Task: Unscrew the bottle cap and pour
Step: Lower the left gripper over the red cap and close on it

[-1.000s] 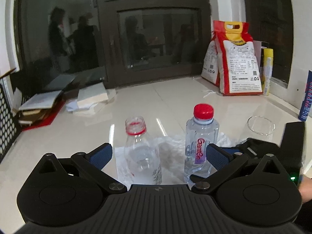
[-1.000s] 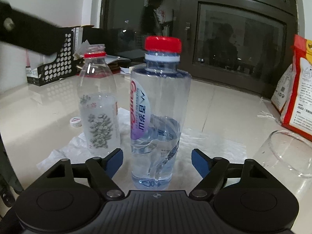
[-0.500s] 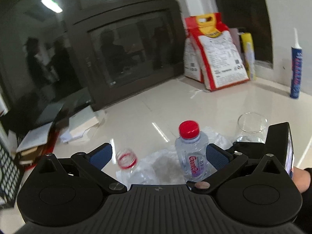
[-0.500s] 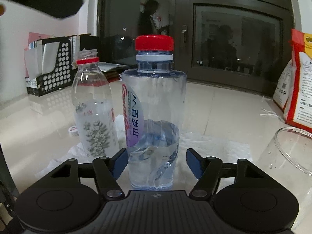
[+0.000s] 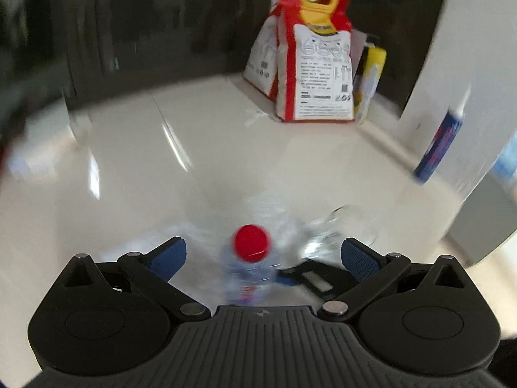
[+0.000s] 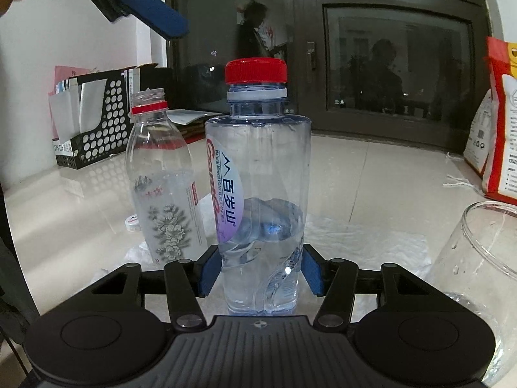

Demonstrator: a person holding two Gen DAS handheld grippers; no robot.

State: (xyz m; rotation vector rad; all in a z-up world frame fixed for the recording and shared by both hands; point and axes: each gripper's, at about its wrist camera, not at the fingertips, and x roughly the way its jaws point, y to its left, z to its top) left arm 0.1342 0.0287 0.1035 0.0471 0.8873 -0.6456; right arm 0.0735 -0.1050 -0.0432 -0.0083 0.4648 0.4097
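Left gripper [image 5: 261, 254] open above red cap [image 5: 252, 239]; glass [image 5: 342, 231] beside bottle [image 5: 250, 278].

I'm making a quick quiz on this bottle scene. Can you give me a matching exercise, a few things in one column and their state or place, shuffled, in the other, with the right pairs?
Things:
1. capped bottle
2. flower-print bottle
3. glass
4. left gripper

States or places:
A. open, above the red cap
B. empty, at the right edge of the right wrist view
C. clamped low down by the right gripper
D. cap off, only a red ring on its neck

Pairs: 1-C, 2-D, 3-B, 4-A
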